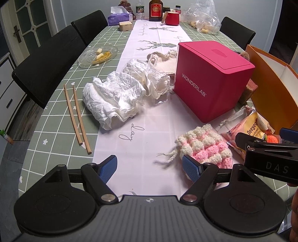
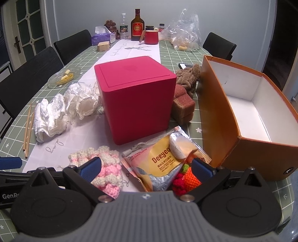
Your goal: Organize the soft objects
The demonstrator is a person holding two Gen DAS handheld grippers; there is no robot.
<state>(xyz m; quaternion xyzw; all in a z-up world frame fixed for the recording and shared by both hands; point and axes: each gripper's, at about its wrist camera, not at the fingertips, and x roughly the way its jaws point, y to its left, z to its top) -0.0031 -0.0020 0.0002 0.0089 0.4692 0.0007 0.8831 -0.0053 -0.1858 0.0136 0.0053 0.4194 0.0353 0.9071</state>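
A pink-and-white crochet pouch (image 1: 206, 147) (image 2: 107, 163) lies near the table's front edge. My left gripper (image 1: 150, 168) hangs open just left of it, its right finger next to the pouch. My right gripper (image 2: 147, 167) is open above a Deeyeo wipes packet (image 2: 163, 158) (image 1: 255, 126) and small crochet fruits (image 2: 190, 178) (image 1: 272, 138). An empty orange box (image 2: 247, 104) (image 1: 268, 78) stands at the right. Crumpled white cloths (image 1: 115, 96) (image 2: 54, 115) lie left of a pink WONDERLAB cube (image 1: 210, 82) (image 2: 136, 98). A brown sponge (image 2: 183, 107) and a brown plush (image 2: 188, 78) sit behind the cube.
Two chopsticks (image 1: 78, 119) lie at the left on the green checked tablecloth (image 1: 55, 119). A glass dish (image 1: 97, 55) holds food scraps. Bottles, a red mug (image 1: 172, 17), a tissue box (image 1: 118, 17) and a plastic bag (image 1: 203, 16) line the far end. Black chairs flank the table.
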